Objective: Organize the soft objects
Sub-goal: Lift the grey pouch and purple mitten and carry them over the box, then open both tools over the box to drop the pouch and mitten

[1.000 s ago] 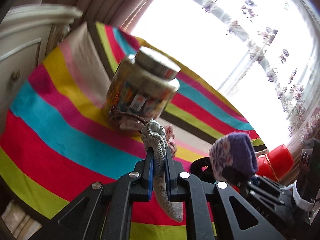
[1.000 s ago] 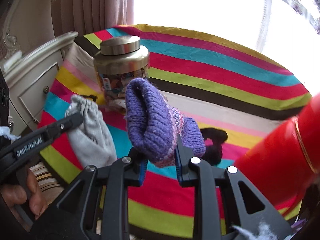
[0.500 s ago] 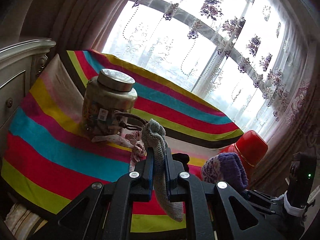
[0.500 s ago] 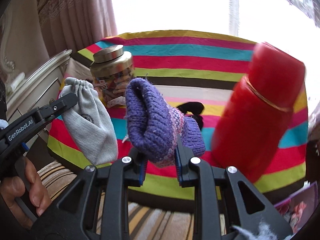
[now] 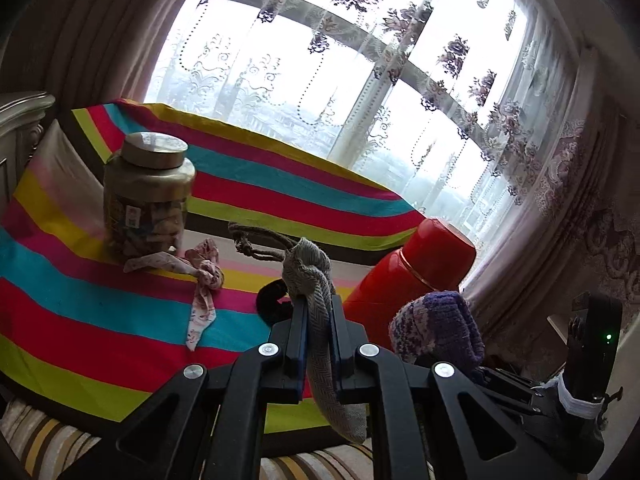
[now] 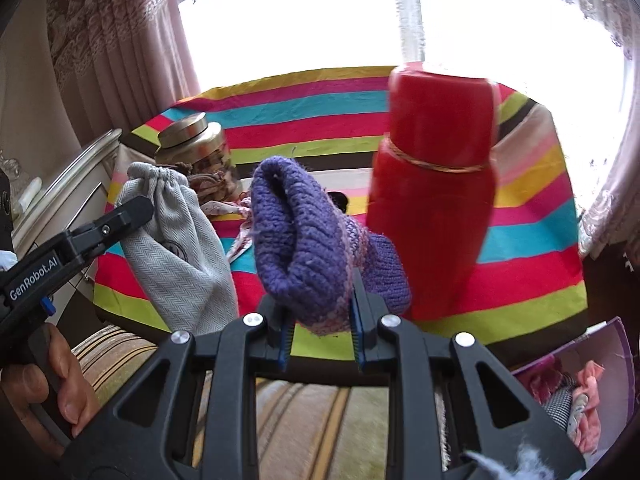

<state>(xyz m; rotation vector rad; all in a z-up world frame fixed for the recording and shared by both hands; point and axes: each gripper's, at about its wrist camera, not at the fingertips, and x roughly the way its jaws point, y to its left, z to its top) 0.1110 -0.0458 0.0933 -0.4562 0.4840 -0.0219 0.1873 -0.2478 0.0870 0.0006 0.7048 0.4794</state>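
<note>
The flask (image 6: 434, 200) hides part of the striped cloth (image 6: 304, 120) and a dark thing behind the hat (image 6: 316, 240), which the right gripper (image 6: 320, 322) clamps near the cloth's near edge, while the left gripper (image 5: 318, 322) pinches the grey pouch (image 5: 320, 320) shut.

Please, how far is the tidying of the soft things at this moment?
Nothing looks put away yet. In hand: the left tool is shut on the grey drawstring pouch, the right tool on the purple knitted hat, both lifted off the striped cloth. Left: the floral scrunchie and a black soft item lie there.
</note>
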